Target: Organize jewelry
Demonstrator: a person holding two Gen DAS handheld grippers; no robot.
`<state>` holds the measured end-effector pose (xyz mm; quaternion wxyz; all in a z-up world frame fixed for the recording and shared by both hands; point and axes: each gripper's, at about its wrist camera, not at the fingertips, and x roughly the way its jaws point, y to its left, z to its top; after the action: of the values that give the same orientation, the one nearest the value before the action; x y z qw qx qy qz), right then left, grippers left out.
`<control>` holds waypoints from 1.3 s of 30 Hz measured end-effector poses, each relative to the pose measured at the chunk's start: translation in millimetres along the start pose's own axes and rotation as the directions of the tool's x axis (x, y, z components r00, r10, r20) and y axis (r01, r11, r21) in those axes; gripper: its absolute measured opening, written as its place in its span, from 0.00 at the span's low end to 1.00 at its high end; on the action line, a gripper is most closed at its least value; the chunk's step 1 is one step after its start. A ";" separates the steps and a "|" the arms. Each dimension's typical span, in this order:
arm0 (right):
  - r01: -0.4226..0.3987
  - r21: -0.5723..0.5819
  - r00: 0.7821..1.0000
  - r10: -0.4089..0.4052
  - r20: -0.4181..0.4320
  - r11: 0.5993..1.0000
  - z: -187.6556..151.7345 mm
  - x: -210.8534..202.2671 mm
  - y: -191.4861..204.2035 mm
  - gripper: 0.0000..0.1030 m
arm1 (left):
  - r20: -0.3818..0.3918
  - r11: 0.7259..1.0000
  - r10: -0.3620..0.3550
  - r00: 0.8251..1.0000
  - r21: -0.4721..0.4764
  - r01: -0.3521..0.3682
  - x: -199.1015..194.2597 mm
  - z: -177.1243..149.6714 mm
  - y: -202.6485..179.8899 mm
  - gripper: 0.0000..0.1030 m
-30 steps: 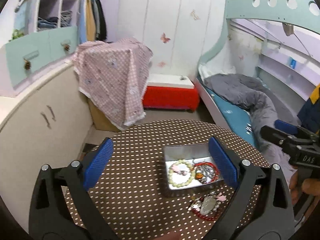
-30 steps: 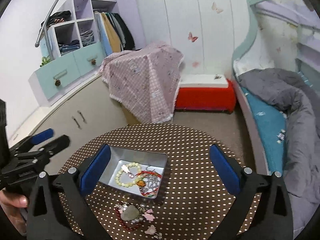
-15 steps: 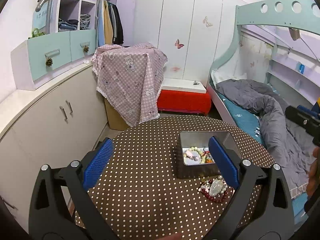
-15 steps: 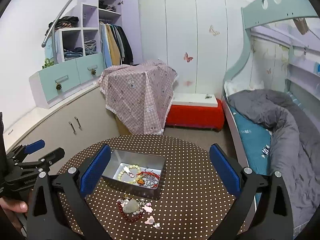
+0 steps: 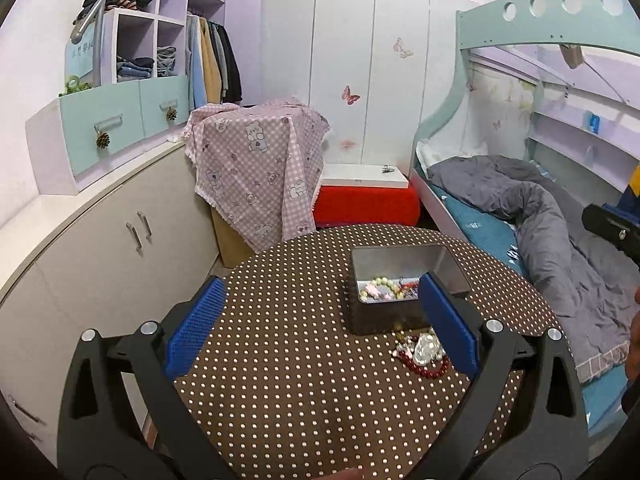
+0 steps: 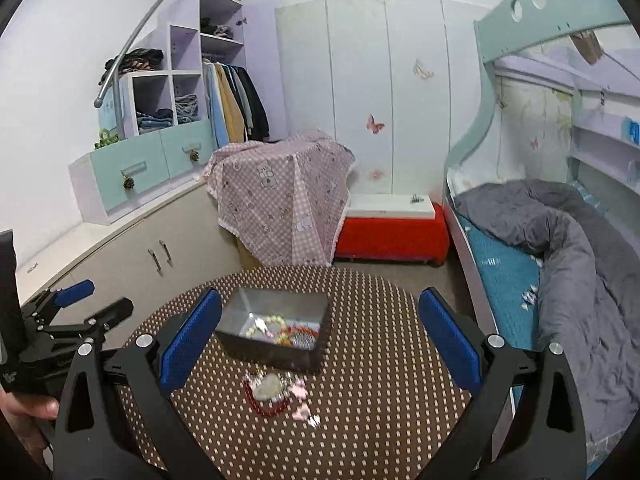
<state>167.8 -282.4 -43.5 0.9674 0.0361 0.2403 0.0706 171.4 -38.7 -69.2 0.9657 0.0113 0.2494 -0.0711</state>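
A metal tin [image 5: 400, 258] [image 6: 280, 304] stands on the round dotted table [image 5: 280, 340] [image 6: 372, 360] and holds a pale bead bracelet [image 5: 380, 286] and red pieces. A pile of loose jewelry [image 5: 424, 354] [image 6: 274, 394] with a red bead string lies on the table in front of the tin. My left gripper [image 5: 322, 328] is open and empty, above the table to the left of the tin. My right gripper [image 6: 320, 344] is open and empty, raised above the tin and the pile. The left gripper also shows at the left edge of the right wrist view [image 6: 72, 312].
Beige cabinets [image 5: 120, 248] run along the left. A box under a pink checked cloth [image 5: 260, 168] and a red chest [image 5: 368, 204] stand behind the table. A bunk bed with a grey duvet [image 5: 540, 220] fills the right side.
Both grippers have pulled up and back from the table, so the tin and pile look smaller and farther. Both stay open and empty.
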 end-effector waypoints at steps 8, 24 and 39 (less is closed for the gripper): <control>0.018 -0.010 0.989 -0.020 -0.146 1.000 -47.7 20.1 -13.8 0.92 | -0.086 0.999 -0.040 0.995 0.026 0.042 21.4 -28.4 -7.0 0.92; -0.131 -0.147 0.891 0.051 -0.451 0.980 -116.1 117.5 10.5 0.47 | -0.244 0.996 -0.055 0.968 0.050 0.069 71.2 -63.1 -24.4 0.92; -0.150 -0.095 0.905 0.098 -0.413 0.984 -115.7 96.4 -11.4 0.13 | -0.380 0.985 -0.094 0.920 0.102 0.142 115.5 -79.6 -66.7 0.92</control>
<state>199.0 -274.7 -191.1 0.8901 -0.0248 0.4287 0.1527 223.6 -115.4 -193.8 0.8917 0.0711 0.4239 -0.1416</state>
